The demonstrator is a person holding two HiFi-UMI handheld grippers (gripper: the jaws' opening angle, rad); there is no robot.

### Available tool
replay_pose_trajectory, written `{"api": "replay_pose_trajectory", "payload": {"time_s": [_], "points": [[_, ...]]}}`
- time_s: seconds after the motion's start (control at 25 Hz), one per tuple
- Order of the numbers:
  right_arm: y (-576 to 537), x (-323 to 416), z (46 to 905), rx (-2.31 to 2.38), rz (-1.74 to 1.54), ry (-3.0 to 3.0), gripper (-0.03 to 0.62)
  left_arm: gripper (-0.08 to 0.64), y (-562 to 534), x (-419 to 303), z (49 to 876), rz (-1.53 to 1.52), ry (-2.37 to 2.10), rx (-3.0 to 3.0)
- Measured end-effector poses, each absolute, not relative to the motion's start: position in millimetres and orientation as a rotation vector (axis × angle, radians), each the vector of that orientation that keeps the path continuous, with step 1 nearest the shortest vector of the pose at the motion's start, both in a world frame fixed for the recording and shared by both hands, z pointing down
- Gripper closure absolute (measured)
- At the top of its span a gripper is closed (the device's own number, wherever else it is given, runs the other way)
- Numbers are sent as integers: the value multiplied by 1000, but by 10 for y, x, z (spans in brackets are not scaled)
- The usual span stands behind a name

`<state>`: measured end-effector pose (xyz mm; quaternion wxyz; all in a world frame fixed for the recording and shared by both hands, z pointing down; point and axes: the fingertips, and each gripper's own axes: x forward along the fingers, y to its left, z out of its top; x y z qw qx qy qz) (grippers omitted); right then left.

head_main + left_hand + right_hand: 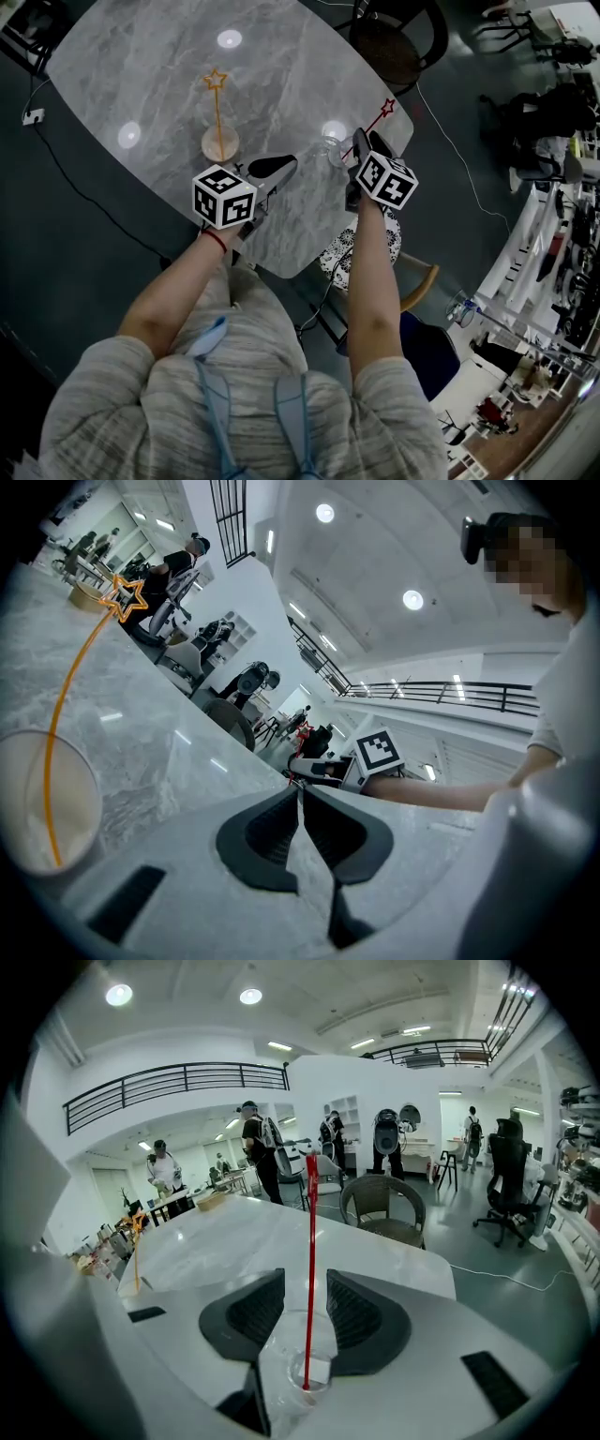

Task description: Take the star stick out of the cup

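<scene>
Pre-grasp stage, by my judgement. Your right gripper [306,1281] holds its fingers apart either side of the red star stick [310,1232], which stands in the clear cup [302,1377] on the tabletop [216,1232], untouched. Your left gripper [302,797] has its fingers pressed together, empty. Next: close on the stick and lift straight.

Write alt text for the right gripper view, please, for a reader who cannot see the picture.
A red stick stands upright in a clear cup, in the gap between the open jaws of the right gripper, with space on both sides. Beyond lies a pale marble table, a wicker chair behind it.
</scene>
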<state>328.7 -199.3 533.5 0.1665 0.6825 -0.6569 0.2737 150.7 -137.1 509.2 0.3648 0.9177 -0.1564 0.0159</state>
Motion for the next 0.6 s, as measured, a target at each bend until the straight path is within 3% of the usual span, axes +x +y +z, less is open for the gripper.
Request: {"api": "replay_pose_trajectory", "payload": {"time_s": [0.36, 0.6], "points": [[-2060, 3337, 5418, 1931, 780, -1823, 489, 532, -1374, 1510, 5094, 43, -402, 2359], [-2053, 3339, 5438, 1928, 760, -1812, 555, 532, -1345, 1503, 5102, 40, -399, 2360]]}}
